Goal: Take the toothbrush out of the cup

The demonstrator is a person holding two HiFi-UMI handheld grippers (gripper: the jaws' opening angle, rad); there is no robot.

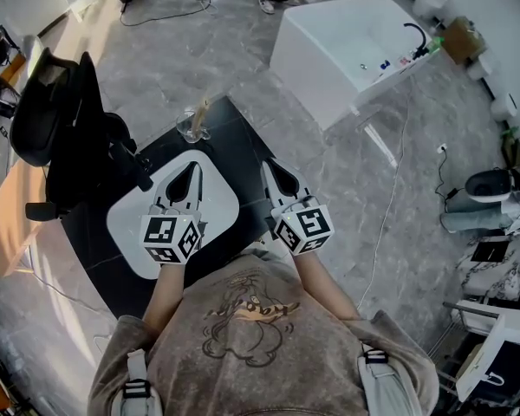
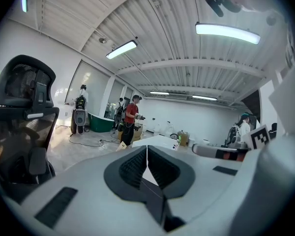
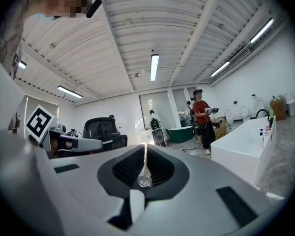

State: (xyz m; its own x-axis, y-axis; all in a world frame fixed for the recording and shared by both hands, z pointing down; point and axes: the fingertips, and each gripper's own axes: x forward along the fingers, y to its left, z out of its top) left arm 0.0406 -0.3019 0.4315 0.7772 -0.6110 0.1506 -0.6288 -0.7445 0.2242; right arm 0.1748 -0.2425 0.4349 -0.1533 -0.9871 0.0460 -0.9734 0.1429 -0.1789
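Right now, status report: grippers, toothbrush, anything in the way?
Left gripper and right gripper shut, empty. Toothbrush standing in cup, untouched, ahead of both. Nothing in the way.

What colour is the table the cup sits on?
Black; the table shows best in the head view.

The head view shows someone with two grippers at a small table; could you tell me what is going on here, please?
A person holds a two-jaw gripper in each hand over a black table. The left gripper and the right gripper are both shut and empty, and both point toward a clear cup at the table's far edge. The toothbrush stands in the cup, untouched, so taking it out has not yet begun.
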